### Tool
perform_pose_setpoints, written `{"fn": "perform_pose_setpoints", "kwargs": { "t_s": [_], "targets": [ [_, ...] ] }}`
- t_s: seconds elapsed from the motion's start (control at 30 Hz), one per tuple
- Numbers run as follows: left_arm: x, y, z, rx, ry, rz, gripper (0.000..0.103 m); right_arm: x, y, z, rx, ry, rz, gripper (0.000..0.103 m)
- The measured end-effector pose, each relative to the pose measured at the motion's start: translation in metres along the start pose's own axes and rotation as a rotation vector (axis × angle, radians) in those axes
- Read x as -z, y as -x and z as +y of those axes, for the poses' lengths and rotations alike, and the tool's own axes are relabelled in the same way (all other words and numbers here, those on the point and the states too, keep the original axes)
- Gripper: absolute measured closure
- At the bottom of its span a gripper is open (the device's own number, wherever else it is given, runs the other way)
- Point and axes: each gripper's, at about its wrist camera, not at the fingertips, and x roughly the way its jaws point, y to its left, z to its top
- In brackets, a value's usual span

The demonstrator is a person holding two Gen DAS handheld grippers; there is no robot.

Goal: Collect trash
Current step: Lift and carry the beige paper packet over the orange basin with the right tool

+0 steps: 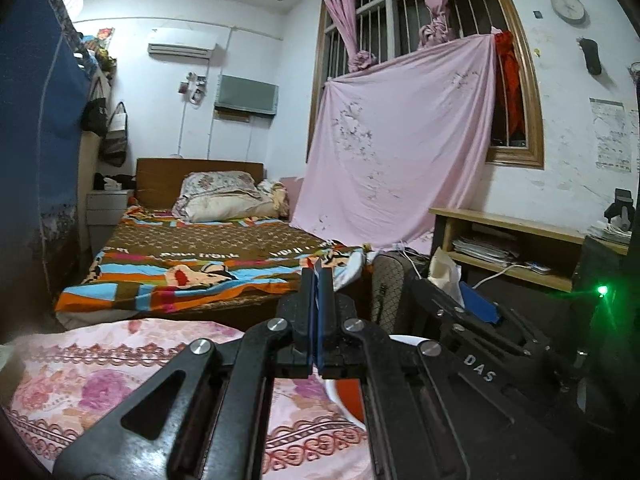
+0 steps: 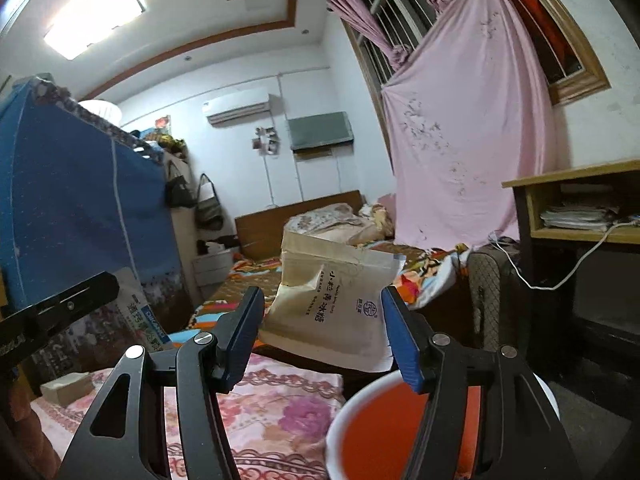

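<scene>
Now, one pouch in one tool, one bucket below.
Right tool (image 2: 322,300) stands about half open with its two blue pads against the edges of one cream paper pouch (image 2: 332,304), held up beyond the one white bucket with its orange inside (image 2: 380,428). Left tool (image 1: 319,280) is fully closed on nothing, above the floral cloth (image 1: 120,364).

Beige pouch (image 2: 332,312), black print; white bin (image 2: 372,432), orange inside; pink floral cloth (image 2: 276,412); striped multicolour bedspread (image 1: 180,268).
</scene>
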Motion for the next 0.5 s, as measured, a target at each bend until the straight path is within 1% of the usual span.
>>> {"fn": "perform_pose_setpoints", "kwargs": {
  "t_s": [0.23,0.5],
  "targets": [
    [0.006,-0.026,-0.008,0.066,0.054,0.067,0.103,0.007,-0.010,-0.022,0.071,-0.030,0.071,0.043],
    [0.020,-0.057,-0.019,0.099,0.104,0.145,0.103,0.015,-0.020,-0.047,0.118,-0.077,0.148,0.043]
  ]
}}
